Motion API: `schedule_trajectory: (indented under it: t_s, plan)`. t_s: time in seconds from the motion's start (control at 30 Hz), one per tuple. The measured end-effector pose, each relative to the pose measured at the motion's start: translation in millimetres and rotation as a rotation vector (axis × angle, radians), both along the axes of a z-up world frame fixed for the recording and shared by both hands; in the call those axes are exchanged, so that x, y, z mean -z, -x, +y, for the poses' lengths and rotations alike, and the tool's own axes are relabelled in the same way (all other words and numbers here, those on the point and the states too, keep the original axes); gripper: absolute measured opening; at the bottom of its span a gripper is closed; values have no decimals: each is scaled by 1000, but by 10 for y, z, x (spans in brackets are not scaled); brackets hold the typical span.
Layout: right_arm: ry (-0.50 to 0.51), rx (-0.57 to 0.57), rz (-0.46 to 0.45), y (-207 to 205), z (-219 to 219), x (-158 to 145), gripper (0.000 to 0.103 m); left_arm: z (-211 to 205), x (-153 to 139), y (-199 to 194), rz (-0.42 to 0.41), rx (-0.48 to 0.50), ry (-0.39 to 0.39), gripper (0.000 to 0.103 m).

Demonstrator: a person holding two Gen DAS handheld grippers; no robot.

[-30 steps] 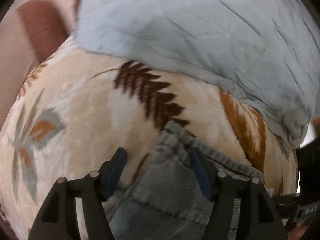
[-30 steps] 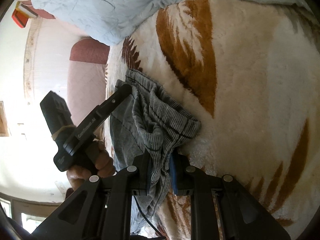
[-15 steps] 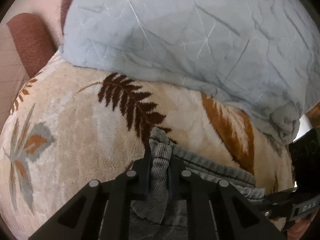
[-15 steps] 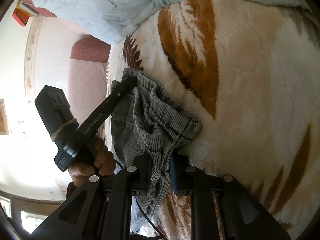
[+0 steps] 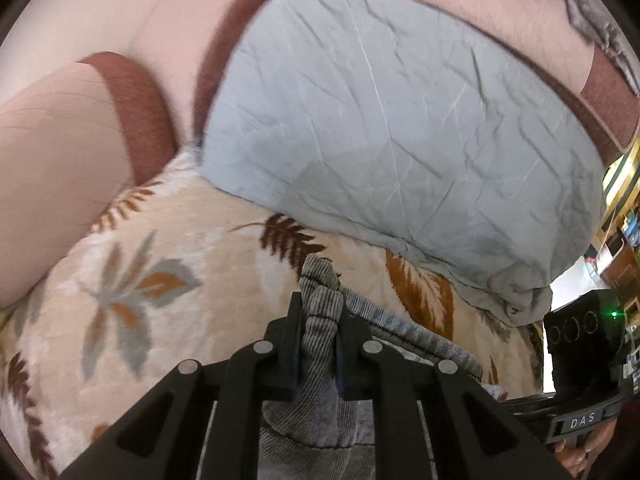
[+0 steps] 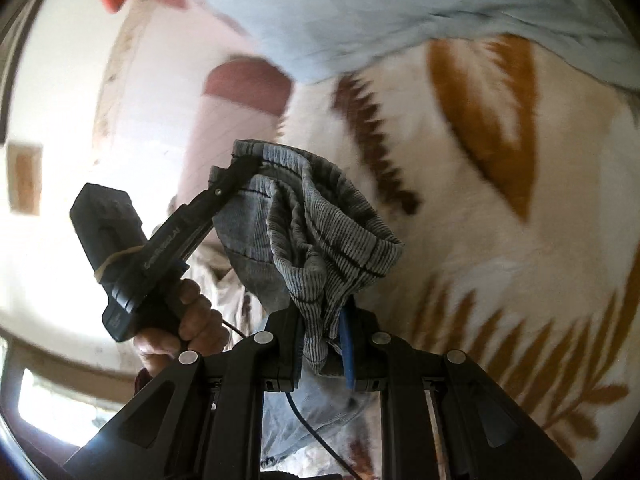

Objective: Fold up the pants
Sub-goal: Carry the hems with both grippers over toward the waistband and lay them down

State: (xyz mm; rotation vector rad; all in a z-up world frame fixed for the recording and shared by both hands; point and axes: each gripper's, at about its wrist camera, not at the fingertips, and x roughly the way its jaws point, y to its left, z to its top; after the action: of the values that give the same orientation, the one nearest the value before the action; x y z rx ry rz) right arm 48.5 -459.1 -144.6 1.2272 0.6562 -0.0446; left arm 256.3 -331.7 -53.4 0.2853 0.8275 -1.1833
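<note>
Grey corduroy pants (image 5: 320, 320) are pinched in both tools: I see my left gripper (image 5: 318, 344) clamped on one waistband bunch, my right gripper (image 6: 320, 344) on another. Fabric hangs between them above the leaf-print blanket (image 5: 160, 280), blue pillow (image 5: 400, 140) behind.

Both tools are matte black plastic. The right gripper (image 6: 322, 344) has blue pads, round silver screw heads and a thin blue cable beneath. The left gripper (image 6: 244, 168) bears pale lettering along its arm, a tan rubber band and a boxy handle gripped by a hand (image 6: 180, 328).
</note>
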Motion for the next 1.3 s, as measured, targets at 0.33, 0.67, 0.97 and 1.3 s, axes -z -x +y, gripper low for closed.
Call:
schedule_trajectory:
  t_s: [0.33,0.67,0.97,1.3]
  plan:
    - [72,-213,-47,-140,753,-187,14,914,179,-14,-2,-120,-47,15]
    - [22,-450,62,-556,1634,299,38,1827,528,-229,16,-406,-130,24]
    - [-63,-554,-96,-587,1574,58,58,2713,369,132,68,-561,-56,35]
    - [-89,-339,-104,-448,956,33,58,2626,785,872,327,-703,-43,57]
